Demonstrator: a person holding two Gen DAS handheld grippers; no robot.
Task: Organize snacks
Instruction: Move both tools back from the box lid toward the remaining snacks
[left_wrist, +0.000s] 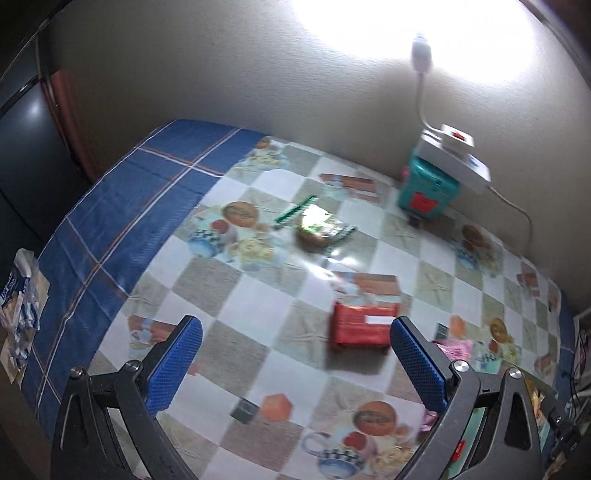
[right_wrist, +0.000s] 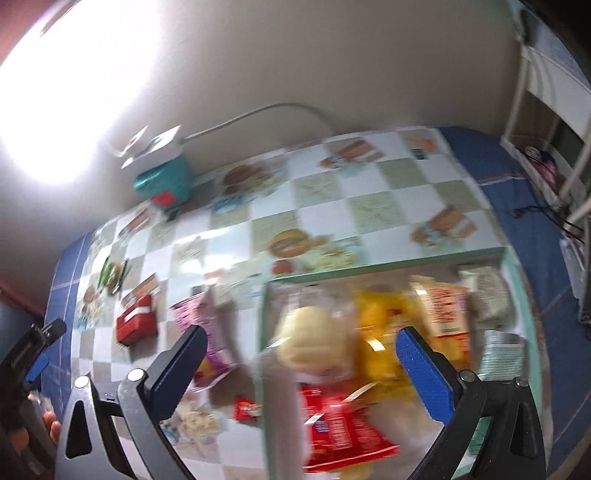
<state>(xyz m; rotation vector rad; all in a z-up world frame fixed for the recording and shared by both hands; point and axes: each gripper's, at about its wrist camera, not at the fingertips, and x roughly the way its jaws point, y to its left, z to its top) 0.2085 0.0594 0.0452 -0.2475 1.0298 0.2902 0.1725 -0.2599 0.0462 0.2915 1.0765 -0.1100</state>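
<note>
Snacks already fill much of the green-rimmed tray (right_wrist: 388, 258): a bun, yellow bags, a red packet. Left outside on the checked tablecloth (left_wrist: 258, 295) are the red pack (left_wrist: 360, 325), a green-wrapped snack (left_wrist: 317, 225) and a pink packet (right_wrist: 199, 317). Left gripper (left_wrist: 295, 354) and right gripper (right_wrist: 301, 365) both hang wide apart, holding nothing.

black fingers (left_wrist: 162, 347), blue ribbed pads, seemingly silver screws
</note>
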